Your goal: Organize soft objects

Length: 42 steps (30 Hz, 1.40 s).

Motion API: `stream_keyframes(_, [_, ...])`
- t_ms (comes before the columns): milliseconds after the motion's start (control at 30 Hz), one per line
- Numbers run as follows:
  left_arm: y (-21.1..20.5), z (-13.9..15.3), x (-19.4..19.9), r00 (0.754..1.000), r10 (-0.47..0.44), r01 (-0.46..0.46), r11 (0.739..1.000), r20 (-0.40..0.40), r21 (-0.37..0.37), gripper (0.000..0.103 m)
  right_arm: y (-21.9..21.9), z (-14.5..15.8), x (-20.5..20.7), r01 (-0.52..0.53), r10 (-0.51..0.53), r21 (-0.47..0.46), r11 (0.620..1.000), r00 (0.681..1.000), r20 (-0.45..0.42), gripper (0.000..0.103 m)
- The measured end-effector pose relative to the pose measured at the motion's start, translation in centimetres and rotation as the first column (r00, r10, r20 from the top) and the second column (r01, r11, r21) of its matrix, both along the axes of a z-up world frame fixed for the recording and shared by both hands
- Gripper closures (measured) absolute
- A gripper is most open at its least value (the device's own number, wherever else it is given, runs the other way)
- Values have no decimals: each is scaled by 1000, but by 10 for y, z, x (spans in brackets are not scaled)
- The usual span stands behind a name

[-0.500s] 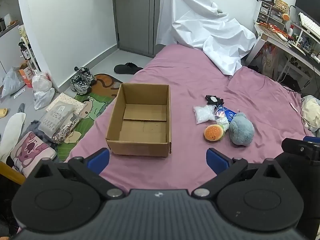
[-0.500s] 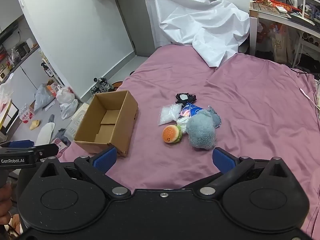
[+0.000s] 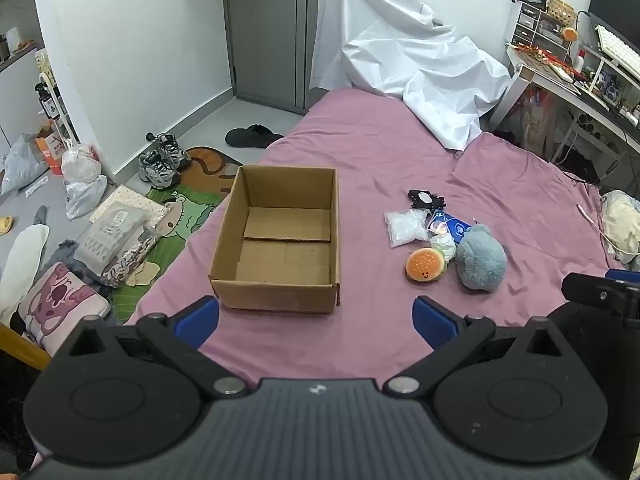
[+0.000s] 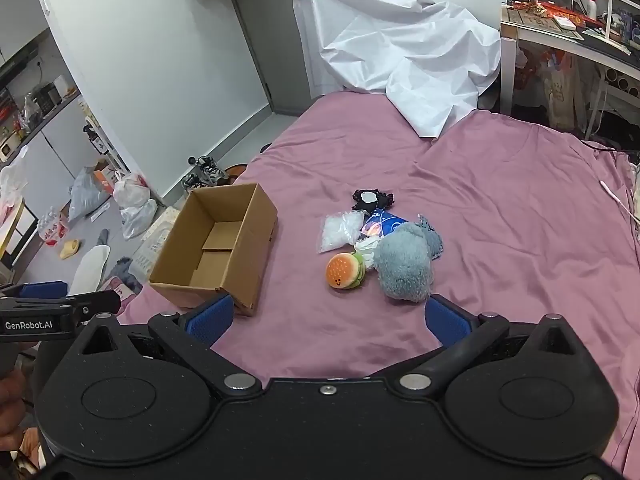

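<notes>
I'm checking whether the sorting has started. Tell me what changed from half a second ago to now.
Nothing visibly changed. The left gripper and right gripper both hang open over the purple bedsheet with nothing between their fingers. The cardboard box is empty, and the burger plush, grey plush and clear bag lie in the same pile beside it.

A purple-sheeted bed (image 3: 400, 168) bears a cardboard box (image 3: 280, 240), soft toys (image 3: 478, 258) and white sheet (image 3: 408, 56).
</notes>
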<state>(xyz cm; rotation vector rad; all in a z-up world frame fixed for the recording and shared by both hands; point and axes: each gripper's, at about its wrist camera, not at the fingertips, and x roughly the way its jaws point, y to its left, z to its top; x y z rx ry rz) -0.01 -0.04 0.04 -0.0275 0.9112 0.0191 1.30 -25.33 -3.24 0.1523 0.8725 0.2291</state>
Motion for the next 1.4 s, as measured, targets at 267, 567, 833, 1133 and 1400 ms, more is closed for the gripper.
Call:
stream_keyframes(267, [0, -2, -1, 1000, -2, 2, 1000, 0, -2, 1, 1, 4, 1, 1, -1, -4, 1000, 1000, 4, 0])
stream_keyframes(567, [0, -2, -1, 1000, -2, 2, 1000, 1, -4, 1, 1, 6, 2, 2, -2, -8, 1000, 1000, 6, 0])
stream_keyframes(833, [-4, -1, 1, 1000, 1, -1, 1000, 3, -7, 1, 2, 7, 2, 9, -9, -17, 1000, 1000, 12, 0])
stream_keyframes(1133, [1, 3, 0, 1000, 14, -13, 1000, 12, -25, 1, 1, 7, 0, 8, -8, -15, 1000, 1000, 18, 0])
stream_keyframes(1400, [2, 2, -1, 1000, 11, -11, 1000, 15, -26, 1, 2, 7, 0, 6, -6, -17, 1000, 1000, 19, 0])
